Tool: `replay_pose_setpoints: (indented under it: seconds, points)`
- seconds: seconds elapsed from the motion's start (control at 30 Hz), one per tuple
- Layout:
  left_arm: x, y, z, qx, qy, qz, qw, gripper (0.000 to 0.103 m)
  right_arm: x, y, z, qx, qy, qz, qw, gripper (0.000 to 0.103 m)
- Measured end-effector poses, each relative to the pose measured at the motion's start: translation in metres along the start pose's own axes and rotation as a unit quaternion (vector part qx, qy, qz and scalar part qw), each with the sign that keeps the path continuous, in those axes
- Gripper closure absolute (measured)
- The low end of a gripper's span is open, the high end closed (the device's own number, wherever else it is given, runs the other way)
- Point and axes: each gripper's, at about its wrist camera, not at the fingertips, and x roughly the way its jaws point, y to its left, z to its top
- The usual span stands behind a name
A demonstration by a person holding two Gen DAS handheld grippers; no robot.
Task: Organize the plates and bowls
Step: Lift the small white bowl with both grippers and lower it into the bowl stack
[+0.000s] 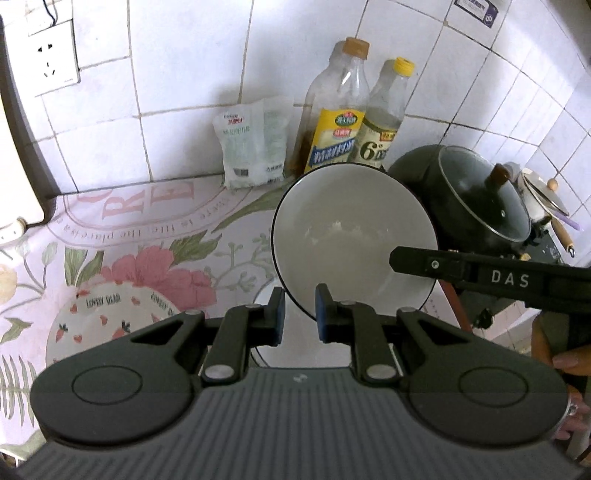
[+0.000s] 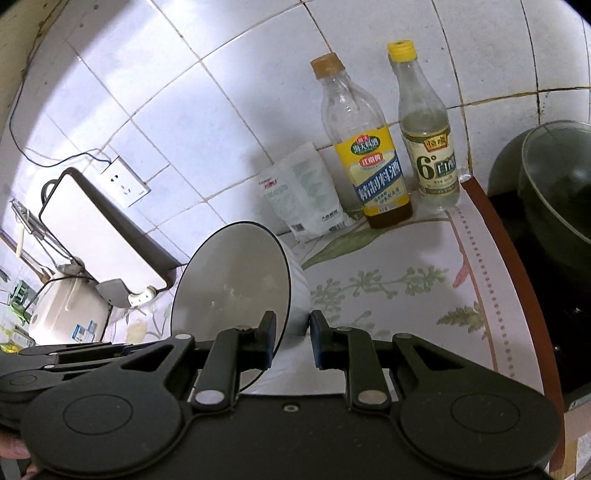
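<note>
The bowl (image 1: 354, 236), at the centre, looks like glazed ceramic, smooth and softly glossy, with a dark rim. At eleven o'clock the wall tiles (image 1: 177, 66) shine. At nine o'clock the tablecloth (image 1: 147, 236) looks matt, printed with flowers. At twelve o'clock the bottles (image 2: 369, 147) are clear plastic with glossy paper labels.

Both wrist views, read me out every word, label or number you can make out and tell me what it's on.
"DAS": right gripper, on its arm.
"LOVELY DEAD", as it reads: strawberry plate.
"6°": yellow-capped bottle.
"精制料酒": brown-capped bottle.
"RE", partly cut off: tablecloth.
Bag, wall sticker and the tablecloth's small script: too blurred.
</note>
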Motion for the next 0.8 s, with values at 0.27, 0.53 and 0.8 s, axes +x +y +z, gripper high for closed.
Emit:
replay_pose_setpoints:
  seconds: [0.27, 0.53, 0.8]
  points:
    - [0.011, 0.001, -0.022, -0.012, 0.024, -0.002, 0.9996, 0.088, 0.001, -0.004, -0.021, 0.002, 0.012, -0.011, 1.0, 0.079]
    - [0.031, 0.007, -0.037, -0.032, 0.041, -0.001, 0.9986, 0.088, 0.017, -0.009, -0.032, -0.008, 0.027, -0.025, 0.999, 0.079]
    - [0.042, 0.009, -0.047, -0.028, 0.043, 0.016, 0.9986, 0.088, 0.031, -0.01, -0.044, -0.017, 0.037, -0.033, 0.999, 0.079]
